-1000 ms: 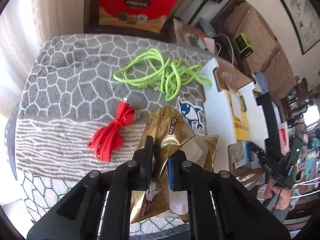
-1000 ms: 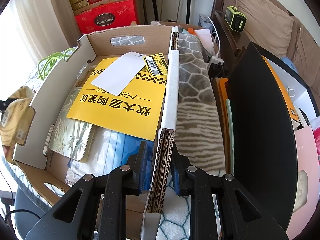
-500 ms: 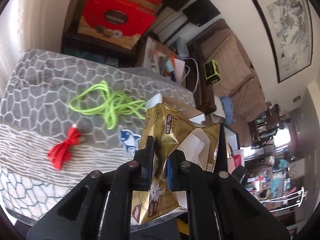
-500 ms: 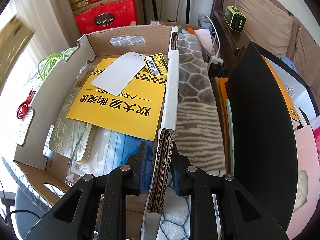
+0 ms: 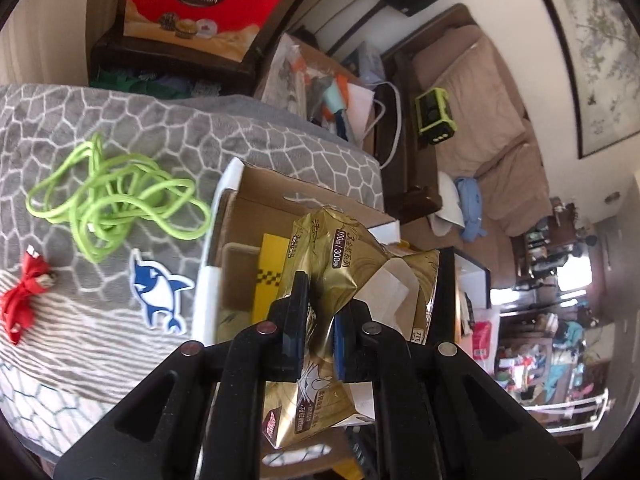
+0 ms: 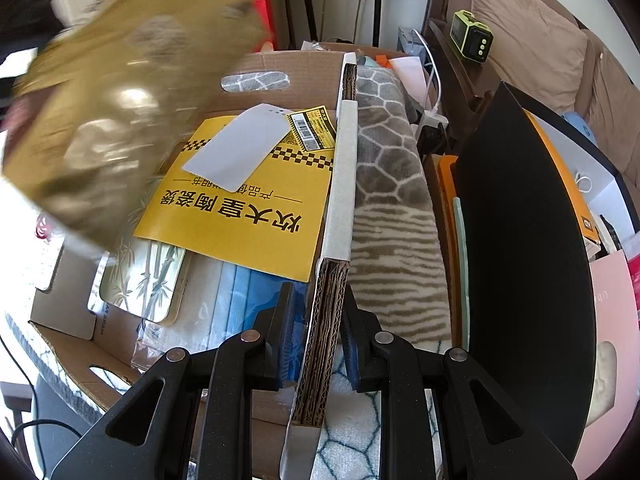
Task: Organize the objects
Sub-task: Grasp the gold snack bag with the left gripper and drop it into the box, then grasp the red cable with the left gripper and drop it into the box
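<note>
My left gripper (image 5: 320, 332) is shut on a gold tissue pack (image 5: 352, 264) and holds it in the air above the open cardboard box (image 5: 256, 184). The pack shows blurred in the right wrist view (image 6: 116, 92), over the box's left side. My right gripper (image 6: 320, 332) is shut on the box's right wall (image 6: 336, 216). Inside the box lie a yellow booklet (image 6: 248, 208), a white card (image 6: 236, 152), a bamboo-print tin (image 6: 140, 280) and a blue-and-white pack (image 6: 236, 304).
On the grey patterned blanket (image 5: 80, 120) left of the box lie a green cable (image 5: 112, 196), a red cable (image 5: 24, 300) and a blue shark sticker (image 5: 158, 288). A black panel (image 6: 520, 240) stands right of the box. A sofa (image 5: 480, 92) is behind.
My left gripper has carried the gold tissue pack up off the blanket and rightward to above the box. The right gripper has kept its hold on the box wall.
</note>
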`<state>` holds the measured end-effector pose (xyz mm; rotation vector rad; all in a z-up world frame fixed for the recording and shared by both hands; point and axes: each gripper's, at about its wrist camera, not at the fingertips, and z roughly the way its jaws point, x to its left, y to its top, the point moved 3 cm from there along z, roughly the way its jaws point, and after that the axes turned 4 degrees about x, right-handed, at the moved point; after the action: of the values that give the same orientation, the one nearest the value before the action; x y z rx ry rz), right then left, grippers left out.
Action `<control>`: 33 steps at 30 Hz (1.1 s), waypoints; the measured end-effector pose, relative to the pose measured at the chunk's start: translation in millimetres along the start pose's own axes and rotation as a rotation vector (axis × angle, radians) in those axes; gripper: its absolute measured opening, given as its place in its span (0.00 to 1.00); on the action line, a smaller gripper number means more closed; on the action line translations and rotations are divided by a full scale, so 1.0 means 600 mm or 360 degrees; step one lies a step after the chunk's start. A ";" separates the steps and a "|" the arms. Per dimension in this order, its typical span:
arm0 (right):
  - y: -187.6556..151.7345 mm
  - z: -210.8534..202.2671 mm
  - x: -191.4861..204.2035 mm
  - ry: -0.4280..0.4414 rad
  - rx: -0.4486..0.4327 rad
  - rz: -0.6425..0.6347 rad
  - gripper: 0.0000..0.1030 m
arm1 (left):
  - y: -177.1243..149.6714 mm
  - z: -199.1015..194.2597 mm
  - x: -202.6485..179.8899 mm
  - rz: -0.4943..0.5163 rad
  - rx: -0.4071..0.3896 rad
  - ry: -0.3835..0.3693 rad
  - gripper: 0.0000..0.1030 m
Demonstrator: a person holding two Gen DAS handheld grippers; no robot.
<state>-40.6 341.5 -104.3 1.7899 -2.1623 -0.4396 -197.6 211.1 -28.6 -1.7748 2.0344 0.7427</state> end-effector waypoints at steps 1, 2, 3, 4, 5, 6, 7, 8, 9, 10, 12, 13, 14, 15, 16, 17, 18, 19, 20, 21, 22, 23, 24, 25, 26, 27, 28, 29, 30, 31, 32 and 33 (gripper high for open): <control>0.000 0.000 0.000 0.0003 0.0001 0.0001 0.21 | 0.002 0.009 -0.003 -0.0016 -0.0004 0.0015 0.09; 0.000 0.000 -0.001 0.0004 0.0001 0.0002 0.21 | 0.003 0.017 -0.003 -0.0033 -0.0008 0.0030 0.09; 0.000 0.000 -0.001 0.0004 0.0001 0.0002 0.21 | 0.004 0.027 -0.005 -0.0053 -0.0013 0.0044 0.09; 0.000 0.000 -0.001 0.0006 0.0001 0.0002 0.21 | 0.005 0.036 -0.005 -0.0070 -0.0017 0.0054 0.09; 0.000 0.001 0.000 0.0007 0.0001 0.0001 0.21 | 0.006 0.044 -0.006 -0.0086 -0.0019 0.0061 0.09; 0.001 0.001 0.000 0.0007 0.0002 0.0001 0.21 | 0.007 0.052 -0.006 -0.0102 -0.0021 0.0069 0.09; 0.001 0.001 0.000 0.0006 0.0002 0.0001 0.21 | 0.008 0.061 -0.006 -0.0114 -0.0021 0.0077 0.09; 0.001 0.001 0.000 0.0007 0.0002 0.0002 0.21 | 0.010 0.068 -0.006 -0.0126 -0.0024 0.0085 0.09; 0.000 0.001 0.000 0.0009 0.0002 0.0002 0.21 | 0.010 0.075 -0.005 -0.0143 -0.0031 0.0096 0.09; 0.000 0.001 0.000 0.0009 0.0001 0.0001 0.21 | 0.011 0.082 -0.004 -0.0163 -0.0035 0.0114 0.10; 0.000 0.002 0.001 0.0015 0.0002 0.0003 0.21 | 0.013 0.094 0.000 -0.0206 -0.0042 0.0129 0.10; 0.001 0.002 0.001 0.0017 0.0001 0.0004 0.21 | 0.013 0.101 0.002 -0.0226 -0.0040 0.0125 0.11; 0.001 0.002 0.001 0.0017 0.0001 0.0004 0.21 | 0.014 0.106 0.003 -0.0236 -0.0037 0.0119 0.14; 0.001 0.002 0.000 0.0016 0.0002 0.0004 0.21 | 0.014 0.113 0.001 -0.0227 -0.0023 0.0115 0.16; 0.001 0.002 0.000 0.0016 0.0002 0.0004 0.21 | 0.015 0.116 -0.003 -0.0204 -0.0009 0.0099 0.25; 0.001 0.003 0.000 0.0017 0.0003 0.0003 0.21 | 0.014 0.121 -0.011 -0.0161 0.0027 0.0046 0.45; 0.001 0.003 0.000 0.0018 0.0003 0.0003 0.21 | 0.014 0.122 -0.016 -0.0138 0.0052 -0.0007 0.54; 0.001 0.003 0.000 0.0020 0.0003 0.0004 0.21 | 0.012 0.119 -0.021 -0.0121 0.0068 -0.0044 0.62; 0.001 0.003 0.000 0.0022 0.0003 0.0005 0.21 | 0.011 0.115 -0.024 -0.0108 0.0069 -0.0051 0.62; 0.001 0.003 0.000 0.0023 0.0002 0.0006 0.21 | 0.010 0.109 -0.028 -0.0076 0.0067 -0.0050 0.62; 0.001 0.004 0.001 0.0022 0.0001 0.0005 0.21 | 0.010 0.103 -0.031 -0.0053 0.0062 -0.0042 0.65; 0.001 0.003 0.000 0.0021 0.0002 0.0005 0.21 | 0.009 0.097 -0.033 -0.0024 0.0059 -0.0028 0.67; 0.001 0.003 0.000 0.0021 0.0002 0.0004 0.21 | 0.009 0.091 -0.035 -0.0008 0.0059 -0.0022 0.67; 0.001 0.003 -0.001 0.0021 0.0001 0.0004 0.21 | 0.010 0.085 -0.035 0.0009 0.0065 -0.0021 0.67; 0.001 0.002 -0.001 0.0022 0.0001 0.0005 0.21 | 0.008 0.078 -0.035 0.0023 0.0073 -0.0013 0.68; 0.001 0.002 0.000 0.0023 0.0001 0.0006 0.21 | 0.007 0.072 -0.034 0.0048 0.0081 0.0008 0.68; 0.001 0.002 0.000 0.0023 0.0001 0.0005 0.21 | 0.009 0.067 -0.034 0.0069 0.0084 0.0028 0.68; 0.001 0.002 0.000 0.0023 0.0001 0.0006 0.21 | 0.008 0.059 -0.033 0.0099 0.0081 0.0054 0.68; 0.001 0.002 0.000 0.0024 0.0001 0.0007 0.21 | 0.006 0.051 -0.032 0.0129 0.0077 0.0077 0.68; 0.001 0.001 0.000 0.0023 0.0000 0.0007 0.21 | 0.004 0.044 -0.032 0.0154 0.0075 0.0093 0.68; 0.001 0.001 0.000 0.0023 0.0000 0.0008 0.21 | 0.003 0.038 -0.032 0.0176 0.0073 0.0107 0.68; 0.001 0.001 -0.001 0.0022 0.0000 0.0008 0.21 | 0.000 0.030 -0.030 0.0201 0.0075 0.0122 0.68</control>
<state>-41.2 342.0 -104.7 1.7816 -2.1569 -0.4248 -195.9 236.2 -32.8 -1.6858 2.2123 0.6665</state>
